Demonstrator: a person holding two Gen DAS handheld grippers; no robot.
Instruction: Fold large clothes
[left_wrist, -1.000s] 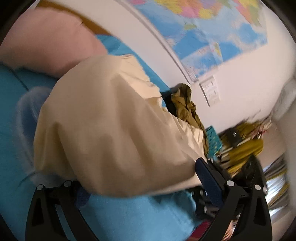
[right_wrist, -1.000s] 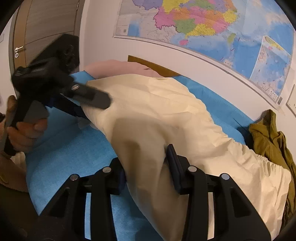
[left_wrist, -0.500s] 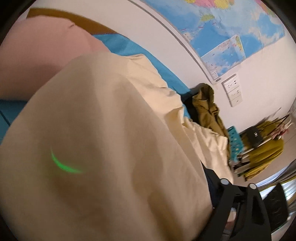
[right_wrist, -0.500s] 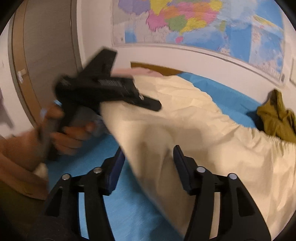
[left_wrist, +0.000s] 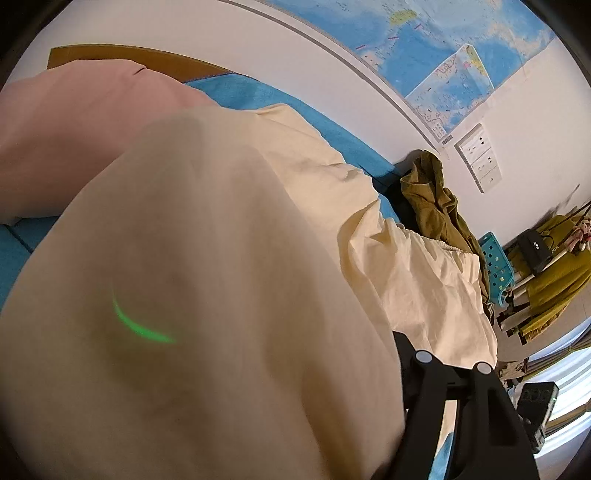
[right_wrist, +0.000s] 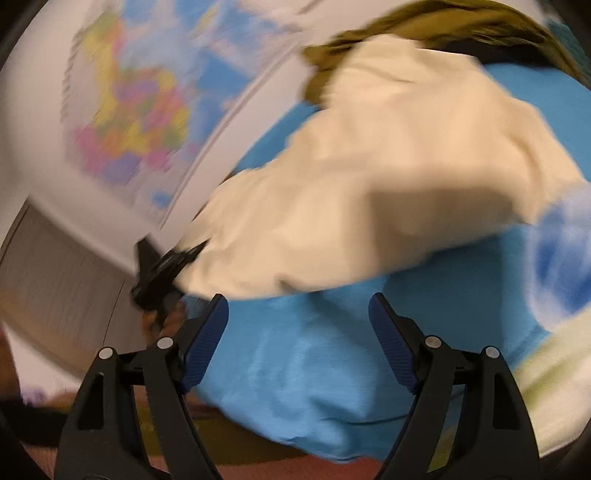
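Observation:
A large cream garment (left_wrist: 229, 266) lies on a blue bed (left_wrist: 321, 122) and drapes over my left gripper, filling most of the left wrist view. Only the left gripper's right finger (left_wrist: 417, 365) shows; the other is hidden under the cloth. In the blurred right wrist view the cream garment (right_wrist: 388, 177) hangs lifted above the blue bedding (right_wrist: 314, 369). My left gripper (right_wrist: 166, 269) holds its left end there. My right gripper (right_wrist: 297, 343) is open and empty, below the cloth and apart from it.
A pink pillow (left_wrist: 74, 122) lies at the head of the bed. An olive garment (left_wrist: 432, 199) is heaped by the wall under a world map (left_wrist: 443, 55). Shelves with clutter and a teal crate (left_wrist: 498, 266) stand at the right.
My right gripper let go of the cream garment, opened wide and swung away fast. The left gripper kept the cloth, which now covers its camera view.

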